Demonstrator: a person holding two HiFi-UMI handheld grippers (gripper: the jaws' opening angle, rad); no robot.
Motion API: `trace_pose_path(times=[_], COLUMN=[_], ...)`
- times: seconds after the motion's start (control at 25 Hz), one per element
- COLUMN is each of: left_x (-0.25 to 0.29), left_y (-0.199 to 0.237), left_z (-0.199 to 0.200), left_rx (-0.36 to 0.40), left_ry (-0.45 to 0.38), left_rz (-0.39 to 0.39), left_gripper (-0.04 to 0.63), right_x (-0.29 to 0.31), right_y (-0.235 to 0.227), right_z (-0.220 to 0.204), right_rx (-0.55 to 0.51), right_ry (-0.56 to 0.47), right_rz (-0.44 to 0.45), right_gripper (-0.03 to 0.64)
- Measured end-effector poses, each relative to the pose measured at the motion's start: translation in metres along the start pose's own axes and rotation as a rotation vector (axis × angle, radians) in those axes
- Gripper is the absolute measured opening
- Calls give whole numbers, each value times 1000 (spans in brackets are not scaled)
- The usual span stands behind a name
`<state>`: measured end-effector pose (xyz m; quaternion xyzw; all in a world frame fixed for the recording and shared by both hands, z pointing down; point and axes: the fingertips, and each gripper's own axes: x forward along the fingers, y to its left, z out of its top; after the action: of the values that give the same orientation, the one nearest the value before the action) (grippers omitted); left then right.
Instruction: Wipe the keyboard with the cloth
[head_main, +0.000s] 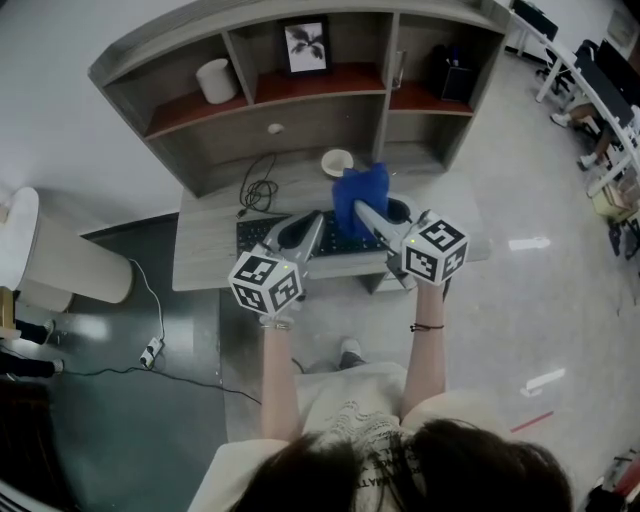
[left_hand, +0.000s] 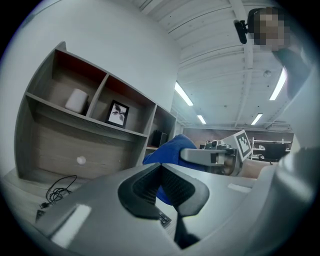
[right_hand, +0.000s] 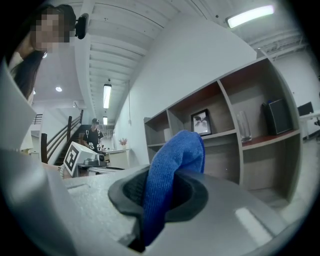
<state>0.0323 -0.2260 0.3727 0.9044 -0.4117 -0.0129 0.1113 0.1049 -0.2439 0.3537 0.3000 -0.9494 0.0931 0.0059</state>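
Keyboard (head_main: 258, 236): flat on desk (head_main: 200, 255), near the front edge, nothing pinning it.
Cloth (head_main: 360, 192): blue, bunched, standing up over keyboard's right half; contact with the keys not readable.
Right gripper (head_main: 365, 213): clamped on a fold of cloth, most of the fabric loose beyond the jaws.
Left gripper (left_hand: 160, 167): jaws together at the tips, nothing between them, poised over keyboard's middle; touching it or not, cannot tell.

Risks, as judged:
- Thin pinch on one fold: likely to slip out under drag across the keys.
- Bunched wad: little wiping face; hard jaw tips apt to reach the keys first, pressing or catching keycaps.
- Loose keyboard: apt to skate backward under a push unless braced by left gripper.
- Bowl (head_main: 337, 161) just behind keyboard's right half: easy to knock on a back stroke or with trailing cloth.
- Cable (head_main: 258, 185) coiled behind keyboard's left end: snag hazard on a wide sweep.

Containers:
- Bowl: white, upright; contents not readable, seemingly empty.
- Shelf (head_main: 300, 125) behind and above keyboard, three compartments. Left: white cup (head_main: 215, 80), inside hidden. Middle: framed picture (head_main: 305, 47). Right: black box (head_main: 455, 78) and clear glass (right_hand: 243, 126), apparently empty.
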Motion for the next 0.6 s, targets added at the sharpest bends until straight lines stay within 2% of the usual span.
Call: trace_pose_path(times=[0.28, 0.6], left_x=[28, 58], left_y=[-1, -3], left_z=[-17, -44], left_rx=[-24, -67], left_ry=[42, 122], left_rz=[-31, -95], left_gripper=[5, 5], right_x=[-6, -18], right_y=[-28, -64], right_z=[-14, -40], right_rx=[12, 60], right_ry=[34, 80], right_rz=[-38, -137], right_gripper=[58, 58])
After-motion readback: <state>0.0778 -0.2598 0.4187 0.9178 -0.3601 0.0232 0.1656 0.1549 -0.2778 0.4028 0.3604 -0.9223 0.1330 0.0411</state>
